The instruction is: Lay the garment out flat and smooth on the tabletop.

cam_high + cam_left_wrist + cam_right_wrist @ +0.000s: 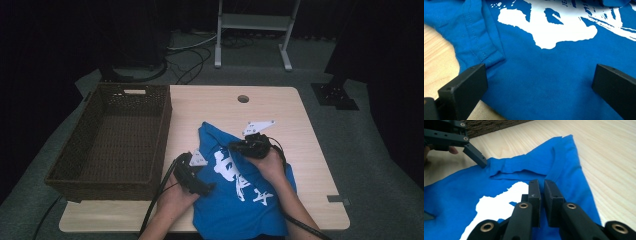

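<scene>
High view shows a blue T-shirt [245, 192] with white print lying on the worktop [300, 125] at its near edge, right of a wicker basket [117, 140]. Left gripper [192, 175] rests over the shirt's left side, jaws spread wide with cloth beneath them. Right gripper [542, 185] has its jaws nearly together; whether they pinch any fabric cannot be told.

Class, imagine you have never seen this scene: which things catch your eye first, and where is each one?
The bright blue T-shirt with its white print lies crumpled at the table's near edge. Two hand-held grippers work over it: the left gripper at the shirt's left edge with jaws wide apart, the right gripper above the print with jaws closed. A dark wicker basket stands on the table's left side.
</scene>
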`<move>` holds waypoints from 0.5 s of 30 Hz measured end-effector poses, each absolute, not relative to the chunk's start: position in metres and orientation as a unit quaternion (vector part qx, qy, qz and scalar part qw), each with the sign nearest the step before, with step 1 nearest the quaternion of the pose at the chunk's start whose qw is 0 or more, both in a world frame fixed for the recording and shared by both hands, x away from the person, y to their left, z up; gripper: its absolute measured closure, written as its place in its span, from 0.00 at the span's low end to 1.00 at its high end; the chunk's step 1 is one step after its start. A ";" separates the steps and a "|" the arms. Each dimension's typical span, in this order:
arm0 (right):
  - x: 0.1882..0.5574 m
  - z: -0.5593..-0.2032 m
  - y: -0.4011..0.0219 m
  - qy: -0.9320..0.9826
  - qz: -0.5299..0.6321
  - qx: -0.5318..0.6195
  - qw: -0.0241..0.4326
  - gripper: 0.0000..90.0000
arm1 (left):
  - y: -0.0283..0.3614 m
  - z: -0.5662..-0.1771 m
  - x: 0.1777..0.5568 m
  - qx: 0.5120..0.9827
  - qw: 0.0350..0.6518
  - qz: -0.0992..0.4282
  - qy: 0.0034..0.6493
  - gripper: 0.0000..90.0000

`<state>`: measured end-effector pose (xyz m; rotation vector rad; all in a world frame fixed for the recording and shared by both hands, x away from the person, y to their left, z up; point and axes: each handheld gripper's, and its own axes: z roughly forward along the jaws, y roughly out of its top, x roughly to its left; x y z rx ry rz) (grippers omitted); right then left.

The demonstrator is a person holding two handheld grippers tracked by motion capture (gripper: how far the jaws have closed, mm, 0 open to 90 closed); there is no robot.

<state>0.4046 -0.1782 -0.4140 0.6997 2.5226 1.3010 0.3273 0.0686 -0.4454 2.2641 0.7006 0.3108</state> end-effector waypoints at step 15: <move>0.419 -0.398 -0.192 0.851 0.437 0.251 0.145 0.94 | 0.069 -0.445 0.327 0.881 0.367 0.122 0.272 0.00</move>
